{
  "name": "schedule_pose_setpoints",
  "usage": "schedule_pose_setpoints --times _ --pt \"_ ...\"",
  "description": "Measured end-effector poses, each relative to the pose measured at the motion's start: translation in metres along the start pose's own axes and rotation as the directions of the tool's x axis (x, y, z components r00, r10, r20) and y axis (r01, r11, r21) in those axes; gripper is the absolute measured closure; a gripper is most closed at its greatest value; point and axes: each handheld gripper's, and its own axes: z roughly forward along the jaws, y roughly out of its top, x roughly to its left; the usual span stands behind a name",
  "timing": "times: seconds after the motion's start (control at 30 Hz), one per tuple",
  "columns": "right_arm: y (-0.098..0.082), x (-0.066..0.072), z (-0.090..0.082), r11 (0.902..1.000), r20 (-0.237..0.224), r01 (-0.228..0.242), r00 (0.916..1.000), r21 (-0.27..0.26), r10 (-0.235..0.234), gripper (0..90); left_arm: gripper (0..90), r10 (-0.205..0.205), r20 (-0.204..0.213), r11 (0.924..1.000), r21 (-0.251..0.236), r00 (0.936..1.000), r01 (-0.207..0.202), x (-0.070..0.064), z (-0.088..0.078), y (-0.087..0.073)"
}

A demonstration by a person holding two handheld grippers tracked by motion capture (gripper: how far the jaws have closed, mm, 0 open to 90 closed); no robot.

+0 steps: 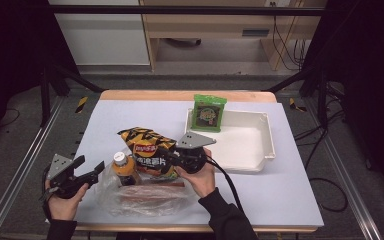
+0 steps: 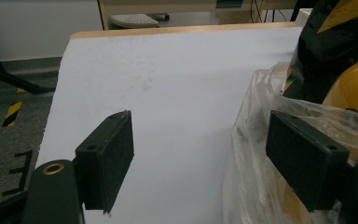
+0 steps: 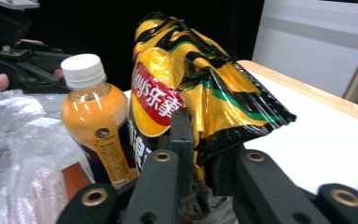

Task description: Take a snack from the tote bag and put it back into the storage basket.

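**Right tool gripping the chip bag beside the bottle**

The right tool (image 1: 172, 156) is pinching the crinkled yellow-and-black foil chip bag (image 1: 147, 150) with its jaws drawn narrow, the lower part of the bag squeezed between them; in the right gripper view the bag (image 3: 191, 88) is rising upright just above the jaws. Just beside that tool, touching the bag, is standing the orange juice bottle with a white cap (image 3: 95, 116). The bottle is sitting on a crumpled clear plastic bag (image 1: 140, 200) lying on the white tabletop (image 1: 130, 115). The left tool (image 1: 91, 172) is hovering with its jaws wide apart and nothing between them, one jaw just beside the plastic bag (image 2: 251, 154). Beyond the right tool, a white rectangular tray (image 1: 252, 150) is carrying a green snack packet (image 1: 209, 113) leaning on its far wall.
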Motion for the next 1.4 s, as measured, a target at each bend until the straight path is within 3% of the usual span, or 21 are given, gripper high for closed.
schedule_pose_setpoints --times 0.27,0.7,1.07,1.4 --pt "0.004 0.000 -0.007 0.9994 -0.031 -0.014 0.9994 -0.032 0.013 87.0 22.5 0.000 -0.001 1.0000 -0.001 1.0000 0.000 0.000 0.000 0.000" --pt "0.038 -0.001 -0.038 0.9909 -0.042 -0.034 0.9987 -0.130 0.029 86.9 22.3 0.001 -0.004 1.0000 -0.007 1.0000 -0.001 0.001 -0.001 0.001" --pt "0.055 0.004 -0.054 0.9881 -0.054 -0.022 0.9984 -0.152 0.014 86.9 22.3 -0.001 -0.008 1.0000 -0.006 1.0000 0.001 0.001 -0.002 0.001" --pt "0.076 0.005 -0.067 0.9702 -0.048 -0.041 0.9984 -0.239 0.030 87.0 22.3 0.000 -0.010 1.0000 -0.008 1.0000 0.000 0.001 -0.002 0.001"
